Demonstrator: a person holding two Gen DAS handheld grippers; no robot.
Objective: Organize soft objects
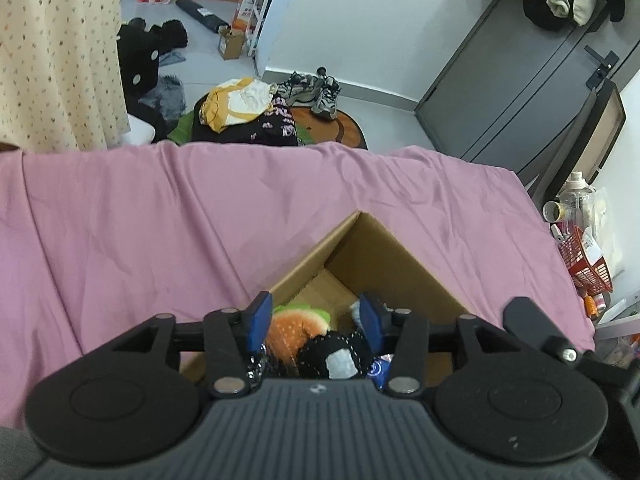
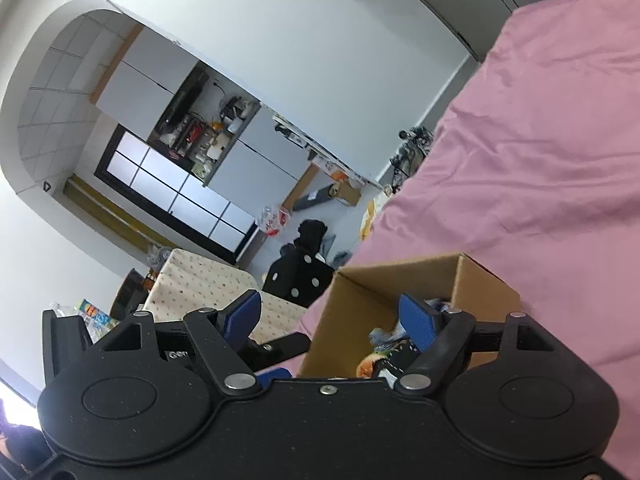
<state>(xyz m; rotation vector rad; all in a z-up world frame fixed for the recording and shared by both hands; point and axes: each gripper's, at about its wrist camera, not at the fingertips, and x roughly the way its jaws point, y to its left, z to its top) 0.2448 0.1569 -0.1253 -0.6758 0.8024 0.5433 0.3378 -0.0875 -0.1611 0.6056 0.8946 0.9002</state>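
While over the cardboard box (image 1: 372, 248) of plush toys (image 1: 298, 326), left tool (image 1: 314, 322) and right tool (image 2: 334, 318) both agape, empty.

left wrist: close, looking down into cardboard box (image 1: 372, 256) | right wrist: rolled, low, same box

A plain brown cardboard box (image 1: 384, 256) sits on a pink bedsheet (image 1: 160, 216). Inside lie an orange, speckled burger plush (image 1: 294, 330) with a green frill and a black, white-dotted soft toy (image 1: 340, 350). The gripper pads (image 1: 256, 320) are blue.

Left claw (image 1: 314, 322), blue pads parted, over cardboard box (image 1: 384, 252) of plush toys (image 1: 298, 330) on pink sheet (image 1: 160, 208).
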